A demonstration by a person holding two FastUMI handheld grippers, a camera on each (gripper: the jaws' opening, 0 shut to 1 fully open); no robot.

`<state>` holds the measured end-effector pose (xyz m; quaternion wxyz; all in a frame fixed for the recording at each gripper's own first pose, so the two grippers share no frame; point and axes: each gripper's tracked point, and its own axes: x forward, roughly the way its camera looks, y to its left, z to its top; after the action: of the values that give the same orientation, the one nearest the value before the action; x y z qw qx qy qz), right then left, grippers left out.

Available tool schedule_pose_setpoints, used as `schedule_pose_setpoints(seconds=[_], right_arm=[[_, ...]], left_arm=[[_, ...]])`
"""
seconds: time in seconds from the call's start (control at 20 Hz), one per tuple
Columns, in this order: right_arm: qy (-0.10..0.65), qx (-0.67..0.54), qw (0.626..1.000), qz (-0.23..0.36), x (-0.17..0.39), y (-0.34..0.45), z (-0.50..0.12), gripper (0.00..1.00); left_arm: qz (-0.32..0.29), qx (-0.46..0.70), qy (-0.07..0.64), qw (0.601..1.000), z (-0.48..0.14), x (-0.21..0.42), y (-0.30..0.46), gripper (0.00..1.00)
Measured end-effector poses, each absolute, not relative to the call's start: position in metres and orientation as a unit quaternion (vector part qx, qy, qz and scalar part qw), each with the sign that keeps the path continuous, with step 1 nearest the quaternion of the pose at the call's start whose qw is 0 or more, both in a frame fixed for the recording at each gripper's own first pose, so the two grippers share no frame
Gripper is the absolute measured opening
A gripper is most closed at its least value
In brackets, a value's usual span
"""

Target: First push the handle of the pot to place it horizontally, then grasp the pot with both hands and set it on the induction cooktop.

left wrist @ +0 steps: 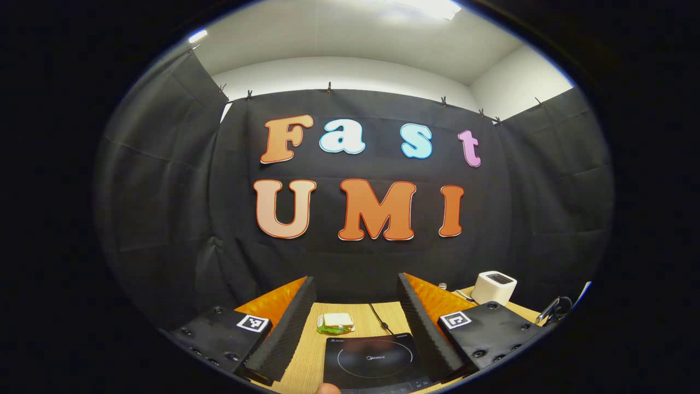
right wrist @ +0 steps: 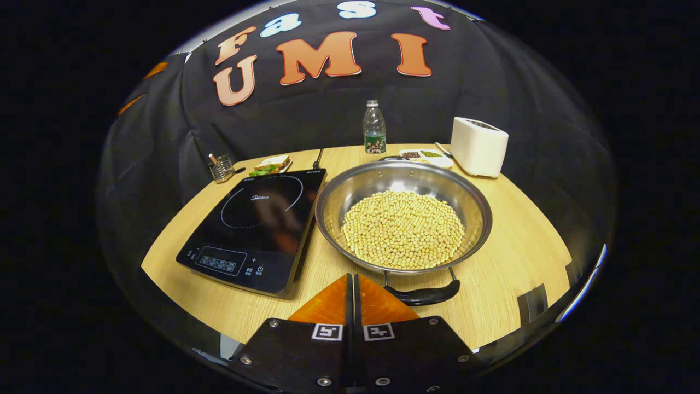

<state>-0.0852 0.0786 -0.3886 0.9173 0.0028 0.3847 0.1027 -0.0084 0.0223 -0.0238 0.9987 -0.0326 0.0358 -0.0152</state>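
Right gripper is closed on nothing, just before the pot's handle. Pot of beans stands beside the cooktop. Left gripper is open above the cooktop.

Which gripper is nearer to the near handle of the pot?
Right. The right gripper, shut, sits just left of the near handle of the pot. The left gripper, open, faces the induction cooktop.

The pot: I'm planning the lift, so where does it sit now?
In the right gripper view, the pot sits on the table, right of the induction cooktop, with the toaster behind it.
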Motion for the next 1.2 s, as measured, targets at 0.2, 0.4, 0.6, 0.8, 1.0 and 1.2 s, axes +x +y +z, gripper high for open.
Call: schedule_pose_setpoints(seconds=[0.2, 0.4, 0.6, 0.8, 1.0, 1.2], right_arm=[[0.406, 0.021, 0.909, 0.093, -0.082, 0.070, -0.403, 0.00], [0.412, 0.022, 0.907, 0.084, -0.081, 0.062, -0.402, 0.00], [0.413, 0.029, 0.908, 0.068, -0.078, 0.044, -0.401, 0.00], [0.412, 0.022, 0.910, 0.047, -0.074, 0.022, -0.402, 0.00], [0.413, 0.017, 0.910, 0.032, -0.069, 0.004, -0.403, 0.00], [0.417, 0.009, 0.909, 0.020, -0.062, -0.014, -0.405, 0.00]], left_arm=[[-0.012, -0.030, 0.029, 0.999, -0.021, -0.009, 0.024, 1.00], [-0.008, -0.034, 0.028, 0.999, -0.022, -0.006, 0.025, 0.98], [-0.008, -0.037, 0.027, 0.999, -0.023, -0.003, 0.023, 0.98], [-0.010, -0.035, 0.030, 0.999, -0.027, 0.000, 0.018, 1.00], [-0.013, -0.033, 0.031, 0.999, -0.027, 0.004, 0.012, 1.00], [-0.018, -0.034, 0.032, 0.999, -0.028, 0.011, 0.003, 1.00]])
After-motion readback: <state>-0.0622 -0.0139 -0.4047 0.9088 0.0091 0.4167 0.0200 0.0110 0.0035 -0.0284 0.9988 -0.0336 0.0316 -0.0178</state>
